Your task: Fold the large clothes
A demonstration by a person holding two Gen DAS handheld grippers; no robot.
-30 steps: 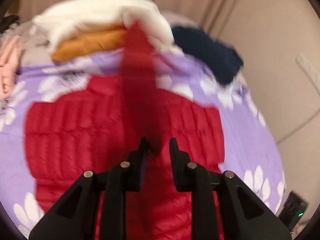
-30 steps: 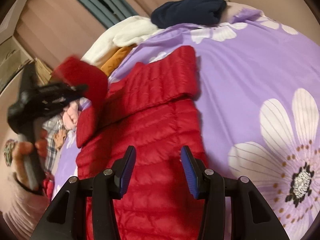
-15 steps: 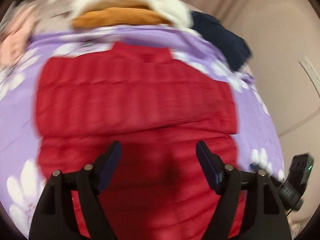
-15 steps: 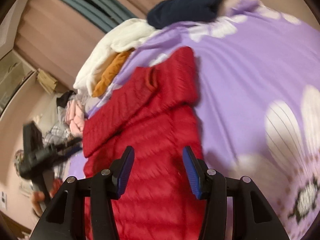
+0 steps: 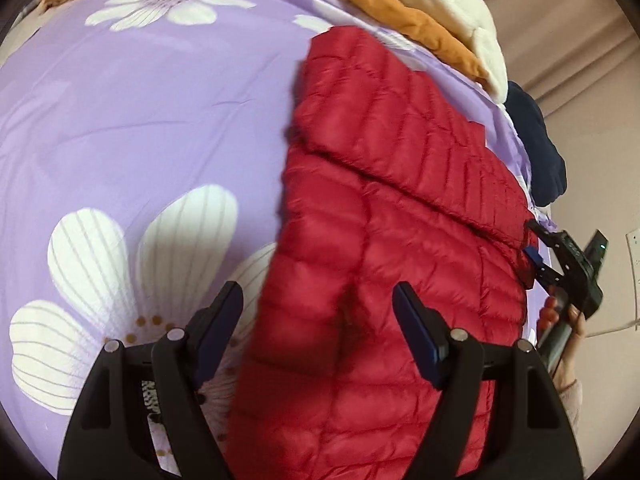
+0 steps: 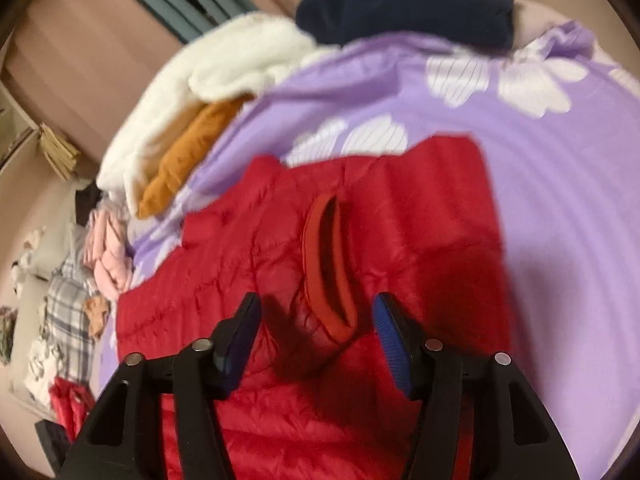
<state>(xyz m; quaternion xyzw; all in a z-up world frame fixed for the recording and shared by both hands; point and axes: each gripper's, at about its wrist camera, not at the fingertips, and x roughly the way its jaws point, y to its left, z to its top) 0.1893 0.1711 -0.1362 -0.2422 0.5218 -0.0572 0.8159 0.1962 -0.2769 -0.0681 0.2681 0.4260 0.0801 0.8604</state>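
Observation:
A red quilted puffer jacket [image 5: 384, 216] lies flat on the purple flowered bed sheet [image 5: 132, 112], with a sleeve folded across its upper body. My left gripper [image 5: 318, 304] is open and empty, low over the jacket's left edge. In the right wrist view the jacket [image 6: 280, 248] fills the middle, and its ribbed cuff [image 6: 328, 272] lies just ahead of my right gripper [image 6: 316, 316], which is open and empty. The right gripper also shows in the left wrist view [image 5: 560, 264] at the jacket's right edge.
A white fleece [image 6: 224, 80] over an orange garment [image 6: 188, 152] lies at the head of the bed, with a navy garment [image 6: 408, 4] beside it. Pink clothes [image 6: 108, 256] and a plaid cloth [image 6: 68, 320] are piled at the left. A wall [image 5: 592, 80] stands right of the bed.
My left gripper let go of the red sleeve, opened wide and swung to the jacket's left side. The sleeve now lies across the jacket. My right gripper moved in over the cuff.

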